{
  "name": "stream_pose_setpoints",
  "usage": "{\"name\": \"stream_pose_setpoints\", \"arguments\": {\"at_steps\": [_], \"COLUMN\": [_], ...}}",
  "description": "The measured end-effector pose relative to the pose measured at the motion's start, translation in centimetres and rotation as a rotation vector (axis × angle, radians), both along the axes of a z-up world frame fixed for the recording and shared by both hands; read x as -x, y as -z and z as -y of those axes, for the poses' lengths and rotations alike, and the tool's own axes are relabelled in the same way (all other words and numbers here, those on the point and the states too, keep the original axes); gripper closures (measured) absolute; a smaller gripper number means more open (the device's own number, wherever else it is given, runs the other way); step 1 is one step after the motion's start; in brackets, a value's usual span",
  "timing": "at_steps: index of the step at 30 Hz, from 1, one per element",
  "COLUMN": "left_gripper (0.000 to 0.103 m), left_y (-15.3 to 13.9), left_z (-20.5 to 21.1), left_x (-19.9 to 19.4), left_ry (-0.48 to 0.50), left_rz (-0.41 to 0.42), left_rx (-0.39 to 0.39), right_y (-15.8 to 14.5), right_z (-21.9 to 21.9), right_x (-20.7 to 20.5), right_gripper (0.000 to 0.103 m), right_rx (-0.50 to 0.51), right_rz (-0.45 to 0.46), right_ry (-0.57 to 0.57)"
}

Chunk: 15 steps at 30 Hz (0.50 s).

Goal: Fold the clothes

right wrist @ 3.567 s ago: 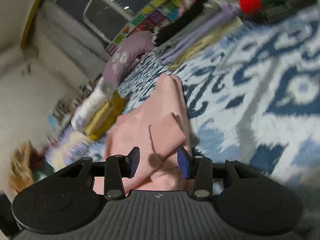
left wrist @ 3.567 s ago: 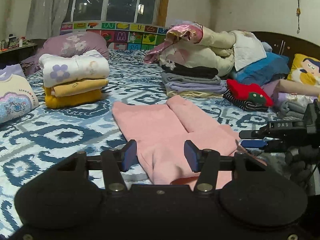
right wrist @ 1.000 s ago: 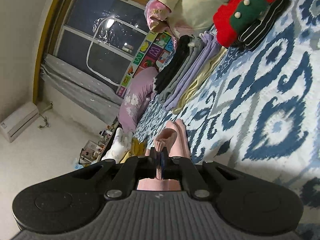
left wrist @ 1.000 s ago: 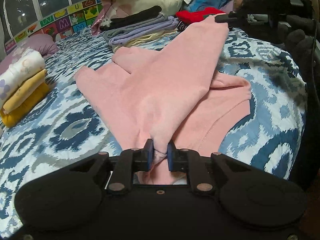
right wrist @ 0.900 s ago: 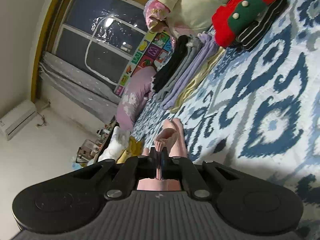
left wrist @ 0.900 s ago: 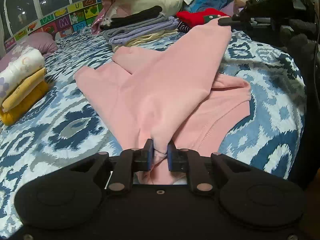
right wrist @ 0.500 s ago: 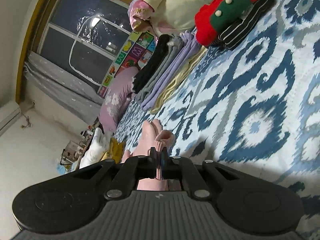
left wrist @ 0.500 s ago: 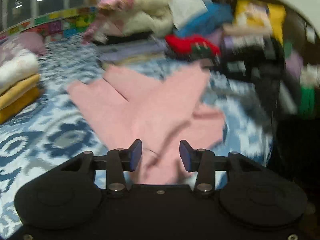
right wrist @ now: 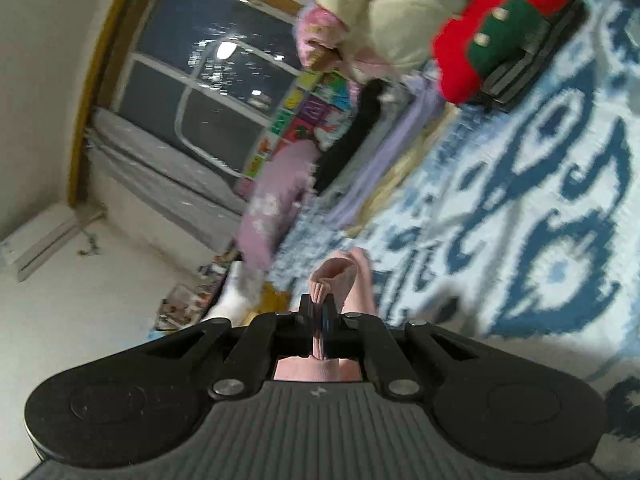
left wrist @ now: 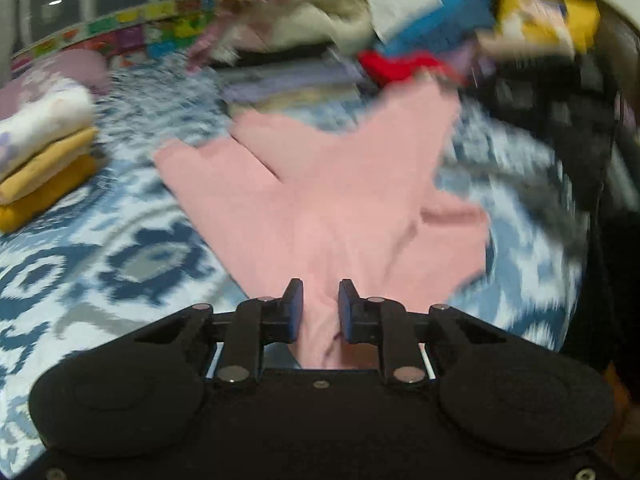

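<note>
A pink garment (left wrist: pixel 340 184) lies spread on the blue-and-white patterned bed cover (left wrist: pixel 140 264), with one part drawn up toward the far right. At its near edge sits my left gripper (left wrist: pixel 320 308). Its jaws are closing, and a bunched fold of pink cloth fills the gap and touches both pads. My right gripper (right wrist: pixel 320 308) is shut on the garment's ribbed pink cuff (right wrist: pixel 332 276), which sticks up past the fingertips above the bed. The left wrist view is blurred by motion.
A folded stack of white and yellow clothes (left wrist: pixel 44 160) stands at the left. Folded purple and grey clothes (left wrist: pixel 288 80), a red and green item (right wrist: pixel 500 52) and a heap of bedding (right wrist: pixel 400 12) line the far side. A dark blurred shape (left wrist: pixel 560 128) fills the right.
My left gripper let go of the pink fold and opened wide, then narrowed again around the cloth. The right gripper kept its hold on the cuff and barely moved.
</note>
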<state>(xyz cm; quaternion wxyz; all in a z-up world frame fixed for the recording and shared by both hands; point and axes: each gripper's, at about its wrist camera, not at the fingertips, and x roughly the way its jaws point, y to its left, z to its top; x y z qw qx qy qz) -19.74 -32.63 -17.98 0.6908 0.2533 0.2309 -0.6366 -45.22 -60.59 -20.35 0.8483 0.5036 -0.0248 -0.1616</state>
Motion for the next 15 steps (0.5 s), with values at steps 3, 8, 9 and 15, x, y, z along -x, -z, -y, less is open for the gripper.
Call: {"name": "stream_pose_setpoints", "arguments": {"at_steps": [3,8,9,15], "left_gripper": [0.086,0.083,0.083,0.083], "left_y": [0.2,-0.6,-1.0,-3.0], "left_z": [0.1,-0.4,-0.4,0.5], "left_x": [-0.1,-0.6,-0.8,-4.2], "left_ry": [0.018,0.031,0.02,-0.164], "left_rz": [-0.001,-0.016,-0.019,-0.109], "left_rx": [-0.018,-0.022,-0.007,0.165], "right_y": [0.0,1.3,1.5,-0.5], "right_z": [0.1,0.4,0.3,-0.5], "right_x": [0.4,0.2,0.3,-0.3], "right_gripper": [0.097,0.097,0.097,0.097], "right_rx": [-0.004,-0.054,-0.058,0.043], "right_rz": [-0.022,-0.177,-0.173,-0.106], "right_ry": [0.016,0.036,0.034,-0.027]}}
